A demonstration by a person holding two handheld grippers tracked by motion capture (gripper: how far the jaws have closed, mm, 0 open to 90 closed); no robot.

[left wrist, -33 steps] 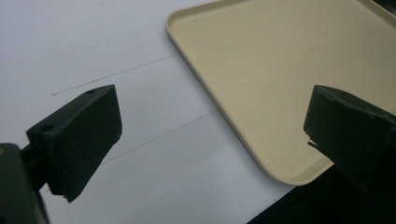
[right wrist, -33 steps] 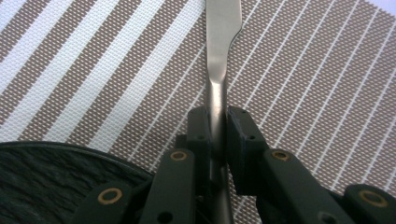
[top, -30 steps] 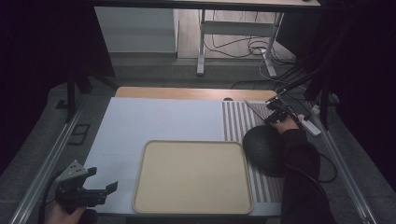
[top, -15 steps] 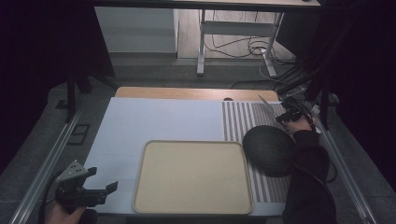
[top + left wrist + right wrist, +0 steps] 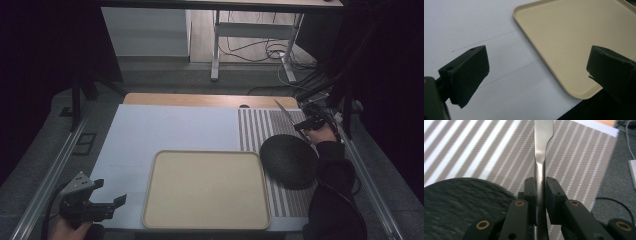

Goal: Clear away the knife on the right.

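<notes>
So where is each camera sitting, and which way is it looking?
High view: sits above the person's side, looking forward and down on the table; shows both forearms, the left gripper and right gripper.
Left gripper view: rides the left gripper, looking along its wide-apart jaws at the white cover and the beige tray.
Right gripper view: rides the right gripper, looking along jaws clamped on a metal knife, over the striped mat and black plate.
Shared: the high and left gripper views both show the tray.

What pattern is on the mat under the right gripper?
The mat has beige and white stripes on a woven texture, seen best in the right gripper view.
</notes>
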